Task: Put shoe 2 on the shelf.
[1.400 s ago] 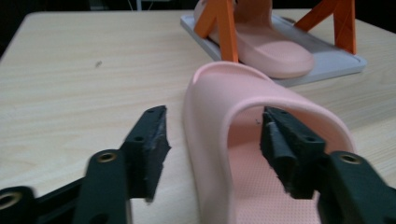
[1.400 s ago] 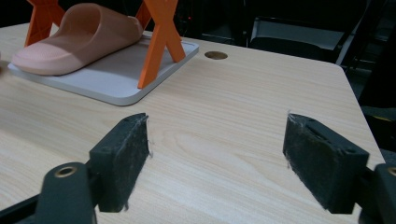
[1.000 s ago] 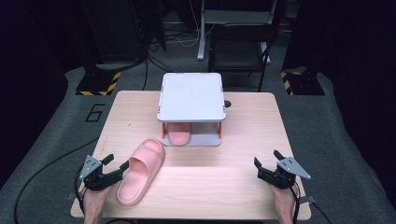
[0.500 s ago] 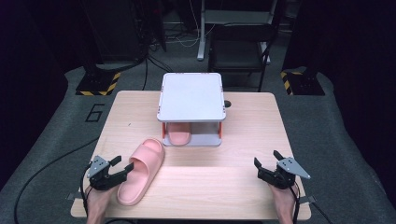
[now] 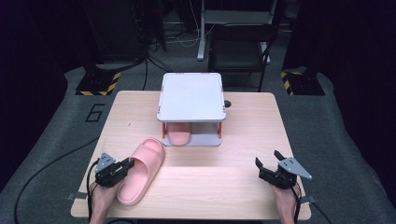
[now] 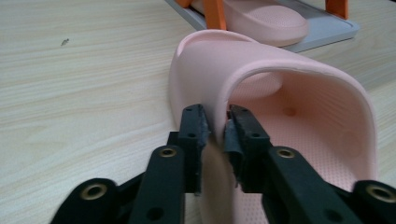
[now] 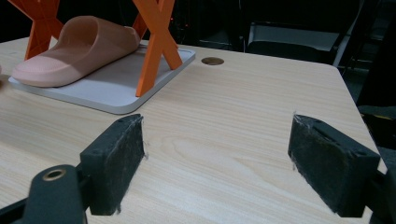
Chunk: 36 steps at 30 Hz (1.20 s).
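A pink slipper (image 5: 141,170) lies on the wooden table (image 5: 243,130) at the front left, its toe toward the rack. My left gripper (image 5: 122,169) has just been closing and is shut on the slipper's left side wall (image 6: 215,116), one pad outside, one inside the strap. A second pink slipper (image 5: 179,134) sits on the lower shelf of a small white rack (image 5: 191,95) with orange legs, seen also as slipper (image 7: 74,44) on the shelf. My right gripper (image 5: 267,164) rests open at the front right, with bare table between its pads (image 7: 218,161).
The rack stands at the table's middle back, its white top shelf bare. A round cable hole (image 7: 212,60) lies in the tabletop behind it. Black cables trail off the table's front left. Dark equipment and a chair (image 5: 238,51) stand beyond the far edge.
My left gripper has moved in to the slipper's side and closed its jaws on the wall. The right gripper has kept still.
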### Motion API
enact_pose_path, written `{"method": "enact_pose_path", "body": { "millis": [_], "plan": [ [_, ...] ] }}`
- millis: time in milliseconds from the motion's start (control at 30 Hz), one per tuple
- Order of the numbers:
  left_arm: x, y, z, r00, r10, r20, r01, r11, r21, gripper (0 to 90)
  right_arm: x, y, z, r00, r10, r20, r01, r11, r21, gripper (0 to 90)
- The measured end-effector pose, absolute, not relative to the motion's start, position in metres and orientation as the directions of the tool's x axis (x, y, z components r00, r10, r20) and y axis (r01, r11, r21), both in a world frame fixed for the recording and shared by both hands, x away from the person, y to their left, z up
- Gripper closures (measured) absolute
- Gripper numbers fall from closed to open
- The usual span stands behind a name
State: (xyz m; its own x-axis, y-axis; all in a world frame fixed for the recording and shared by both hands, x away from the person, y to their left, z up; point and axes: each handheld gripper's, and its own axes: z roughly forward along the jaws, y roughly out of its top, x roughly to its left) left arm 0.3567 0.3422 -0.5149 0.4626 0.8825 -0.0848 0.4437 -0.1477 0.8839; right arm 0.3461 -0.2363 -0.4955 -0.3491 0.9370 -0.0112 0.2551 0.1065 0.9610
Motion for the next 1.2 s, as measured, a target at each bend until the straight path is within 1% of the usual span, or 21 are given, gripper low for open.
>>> {"method": "enact_pose_path", "body": {
  "millis": [133, 200, 333, 467, 633, 700, 733, 867, 967, 1067, 1133, 1200],
  "plan": [
    [0.357, 0.340, -0.511, 0.449, 0.889, -0.093, 0.436, -0.126, 0.891, 82.3, 0.347, -0.233, -0.495, -0.350, 0.937, -0.007, 0.252, 0.101, 0.962, 18.0],
    [0.355, 0.335, -0.508, 0.446, 0.892, -0.068, 0.416, -0.139, 0.899, 82.6, 0.346, -0.230, -0.492, -0.354, 0.935, -0.018, 0.246, 0.112, 0.963, 18.1],
    [0.349, 0.325, -0.499, 0.451, 0.891, -0.048, 0.404, -0.157, 0.901, 82.5, 0.346, -0.228, -0.485, -0.378, 0.926, -0.012, 0.235, 0.109, 0.966, 18.2],
    [0.346, 0.307, -0.488, 0.468, 0.881, -0.070, 0.380, -0.130, 0.916, 82.4, 0.347, -0.223, -0.474, -0.399, 0.917, -0.015, 0.217, 0.110, 0.970, 18.4],
    [0.350, 0.283, -0.477, 0.502, 0.856, -0.123, 0.373, -0.087, 0.924, 82.1, 0.352, -0.218, -0.458, -0.430, 0.903, -0.014, 0.207, 0.114, 0.972, 19.1],
    [0.351, 0.278, -0.477, 0.503, 0.854, -0.129, 0.372, -0.080, 0.925, 82.0, 0.356, -0.215, -0.451, -0.439, 0.898, -0.011, 0.200, 0.109, 0.974, 19.1],
    [0.356, 0.266, -0.475, 0.510, 0.848, -0.141, 0.374, -0.071, 0.925, 82.0, 0.360, -0.212, -0.445, -0.451, 0.892, -0.018, 0.196, 0.118, 0.973, 19.3],
    [0.365, 0.243, -0.475, 0.522, 0.840, -0.149, 0.383, -0.074, 0.921, 81.8, 0.377, -0.198, -0.425, -0.496, 0.867, -0.033, 0.177, 0.139, 0.974, 20.0],
    [0.371, 0.228, -0.476, 0.524, 0.838, -0.154, 0.391, -0.076, 0.917, 81.6, 0.393, -0.183, -0.410, -0.540, 0.841, -0.046, 0.160, 0.156, 0.975, 23.0],
    [0.377, 0.214, -0.477, 0.532, 0.832, -0.156, 0.396, -0.082, 0.915, 81.6, 0.415, -0.166, -0.396, -0.585, 0.811, -0.007, 0.171, 0.132, 0.976, 23.2],
    [0.379, 0.205, -0.478, 0.531, 0.831, -0.166, 0.403, -0.075, 0.912, 81.5, 0.431, -0.153, -0.391, -0.602, 0.798, 0.026, 0.196, 0.117, 0.974, 23.2],
    [0.382, 0.198, -0.478, 0.534, 0.830, -0.161, 0.405, -0.084, 0.910, 81.4, 0.448, -0.140, -0.387, -0.618, 0.786, 0.023, 0.204, 0.133, 0.970, 23.2]
  ]
}}
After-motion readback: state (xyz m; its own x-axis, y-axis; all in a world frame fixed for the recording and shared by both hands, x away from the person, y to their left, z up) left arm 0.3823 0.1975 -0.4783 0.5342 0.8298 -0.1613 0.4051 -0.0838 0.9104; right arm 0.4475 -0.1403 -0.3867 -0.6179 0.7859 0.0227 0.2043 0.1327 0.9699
